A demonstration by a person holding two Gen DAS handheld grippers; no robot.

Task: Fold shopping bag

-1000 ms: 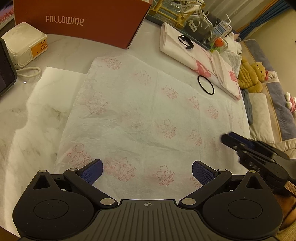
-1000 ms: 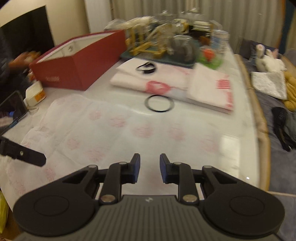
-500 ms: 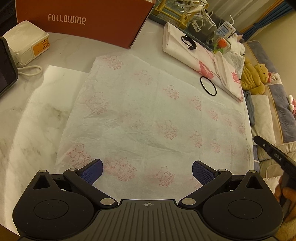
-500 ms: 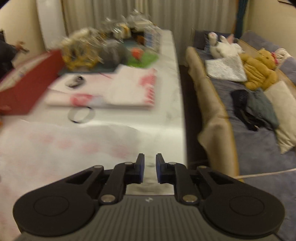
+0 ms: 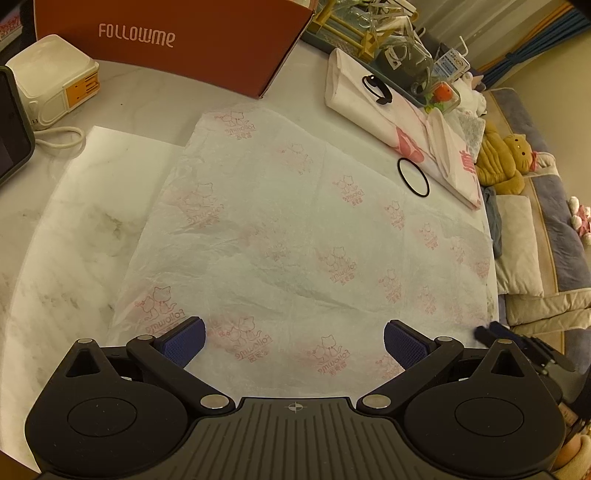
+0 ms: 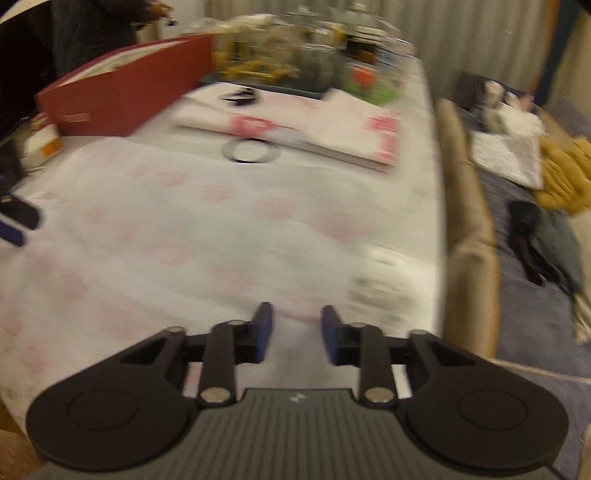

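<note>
Your backdrop: marble-look table [image 5: 66, 236], warm dim light. Right: sofa [image 6: 532, 295] w/ grey-blue cover, cushions, yellow plush toy [image 5: 498, 162]. Far: pale pleated curtain [image 6: 480, 33]; blue curtain [image 5: 532, 48] far right.

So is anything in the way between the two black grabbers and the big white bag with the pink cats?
Nothing visible. The left gripper hangs open over the flat white cat-print shopping bag; the right gripper, jaws just opening, nears its corner. The thin black ring lies at the far edge, clear of both.
</note>
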